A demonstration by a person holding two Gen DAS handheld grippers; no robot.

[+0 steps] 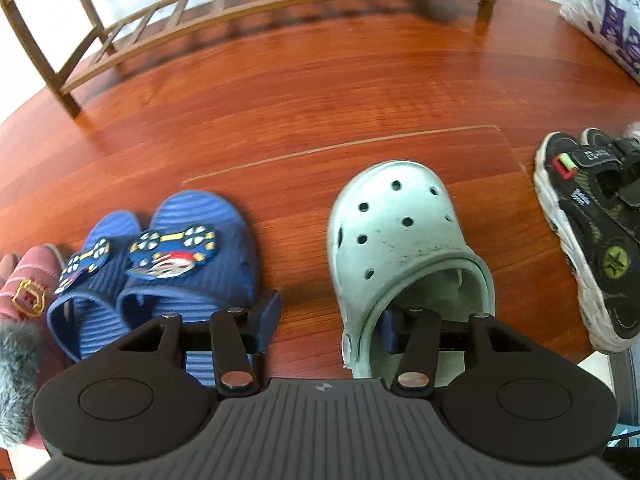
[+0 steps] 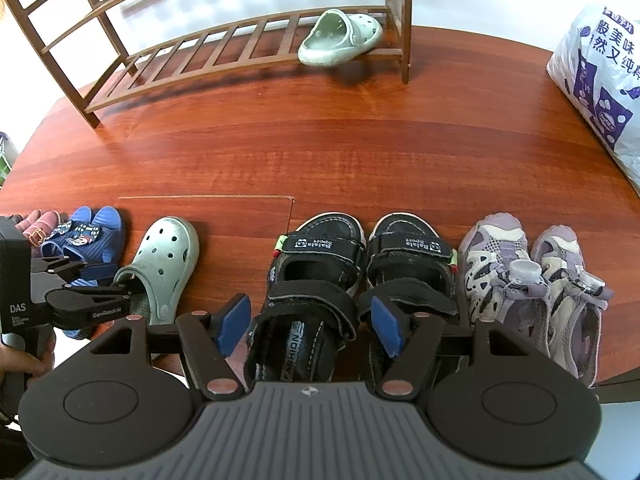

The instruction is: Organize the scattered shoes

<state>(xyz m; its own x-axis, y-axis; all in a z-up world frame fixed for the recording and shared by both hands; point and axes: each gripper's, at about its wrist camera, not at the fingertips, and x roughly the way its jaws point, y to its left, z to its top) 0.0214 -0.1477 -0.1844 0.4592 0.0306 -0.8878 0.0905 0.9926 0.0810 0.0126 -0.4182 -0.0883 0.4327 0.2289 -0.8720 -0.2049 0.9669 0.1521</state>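
Observation:
A mint green clog (image 1: pixel 396 232) stands on the wooden floor in a row of shoes. My left gripper (image 1: pixel 328 326) is open at its heel end, with the right finger inside the clog's opening and the left finger outside its left wall. The right wrist view shows that clog (image 2: pixel 168 256) with my left gripper (image 2: pixel 116 278) at its heel. The matching clog (image 2: pixel 340 38) lies on the lowest shelf of the wooden shoe rack (image 2: pixel 224 48). My right gripper (image 2: pixel 309 327) is open, its blue pads on either side of the left black sandal's (image 2: pixel 316 280) heel.
Blue car-patch slippers (image 1: pixel 160 256) and pink shoes (image 1: pixel 26 284) sit left of the clog. The other black sandal (image 2: pixel 412 272) and purple sneakers (image 2: pixel 528 276) lie to the right. A printed plastic bag (image 2: pixel 600 80) stands far right. Bare floor separates the shoes from the rack.

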